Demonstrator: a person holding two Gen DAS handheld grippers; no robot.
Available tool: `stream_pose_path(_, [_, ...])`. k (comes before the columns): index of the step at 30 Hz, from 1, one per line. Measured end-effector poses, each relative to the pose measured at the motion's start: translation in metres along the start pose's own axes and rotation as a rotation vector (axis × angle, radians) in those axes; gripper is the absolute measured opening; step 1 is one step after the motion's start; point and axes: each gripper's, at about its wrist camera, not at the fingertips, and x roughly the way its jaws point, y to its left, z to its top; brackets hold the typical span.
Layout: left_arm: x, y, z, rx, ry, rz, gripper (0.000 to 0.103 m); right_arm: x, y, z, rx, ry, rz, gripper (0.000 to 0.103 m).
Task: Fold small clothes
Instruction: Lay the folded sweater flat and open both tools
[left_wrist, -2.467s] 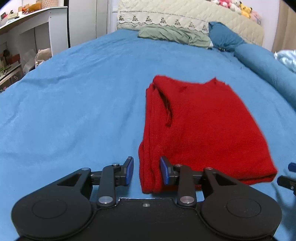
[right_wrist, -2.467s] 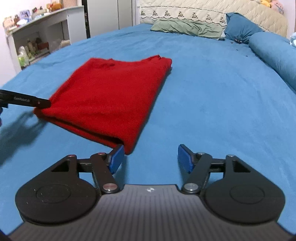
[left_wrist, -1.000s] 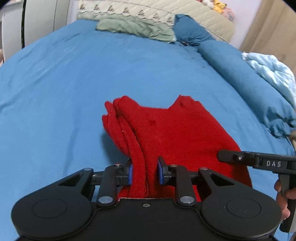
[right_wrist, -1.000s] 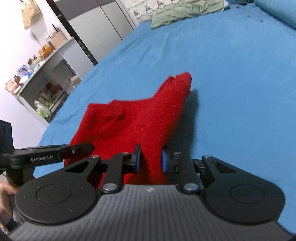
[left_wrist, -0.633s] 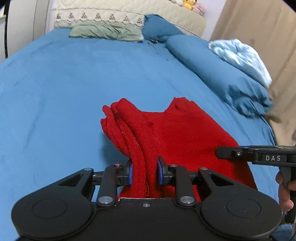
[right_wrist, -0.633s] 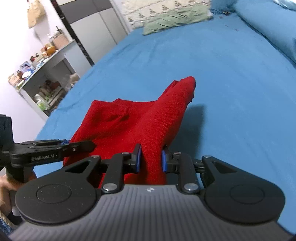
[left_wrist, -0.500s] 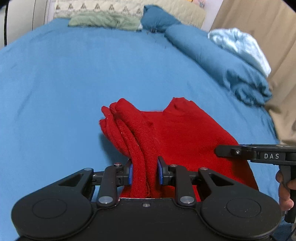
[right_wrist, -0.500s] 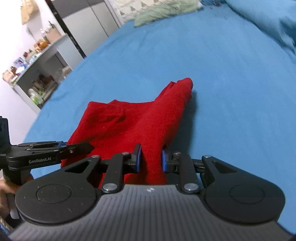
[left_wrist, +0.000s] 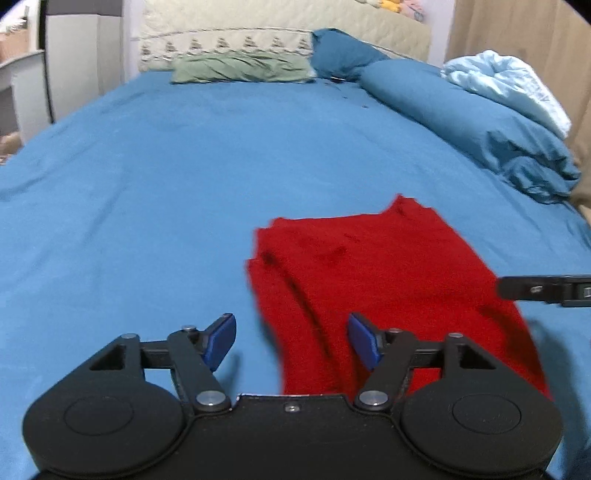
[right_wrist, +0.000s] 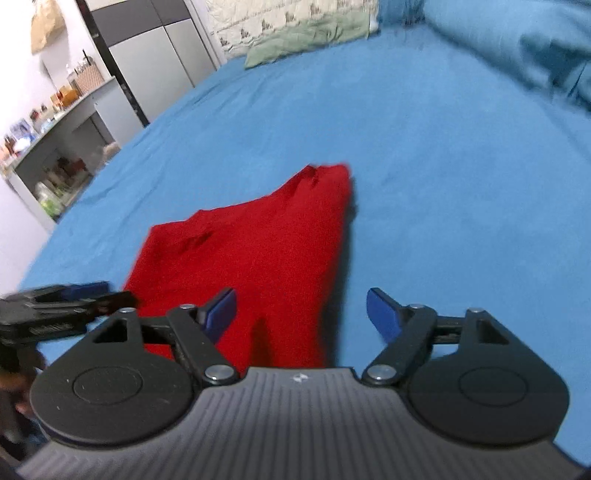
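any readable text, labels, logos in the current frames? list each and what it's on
No text reads clearly.
Side of the black left gripper, right wrist view: a pale label, too blurred to read.
Side of the black right gripper, left wrist view: a small marking, cut off and blurred.
Folded red knit garment, blue bedsheet: none.

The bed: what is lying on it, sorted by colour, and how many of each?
Red: 1, the folded red garment, lying flat.
Green: 1, the green pillow.
Dark blue: 2, the blue pillow and the rolled blue duvet.
Light blue: 1, the light blue blanket.
Total: 5, on the blue sheet.
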Motion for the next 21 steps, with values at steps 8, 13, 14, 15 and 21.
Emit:
stream_pose_path(8, [0.031, 0.011, -0.012, -0.058, 0.066, 0.019, 0.074, 0.021, -0.014, -0.03, -0.079, 0.035, -0.128, 0.093])
stream_pose_path(13, [0.005, 0.007, -0.001, -0.052, 0.035, 0.039, 0.071, -0.004, -0.006, -0.025, -0.063, -0.014, -0.111, 0.093])
stream_pose_path(14, [-0.006, 0.008, 0.001, -0.044, 0.017, 0.045, 0.071, -0.017, -0.002, -0.023, -0.064, -0.036, -0.1, 0.093])
stream_pose_path(15, [-0.018, 0.007, 0.005, -0.039, -0.001, 0.051, 0.071, -0.03, 0.003, -0.02, -0.058, -0.058, -0.09, 0.093])
stream_pose_path(21, [-0.115, -0.011, 0.022, -0.016, -0.093, 0.111, 0.086, -0.129, 0.038, -0.007, -0.061, -0.155, -0.098, 0.103])
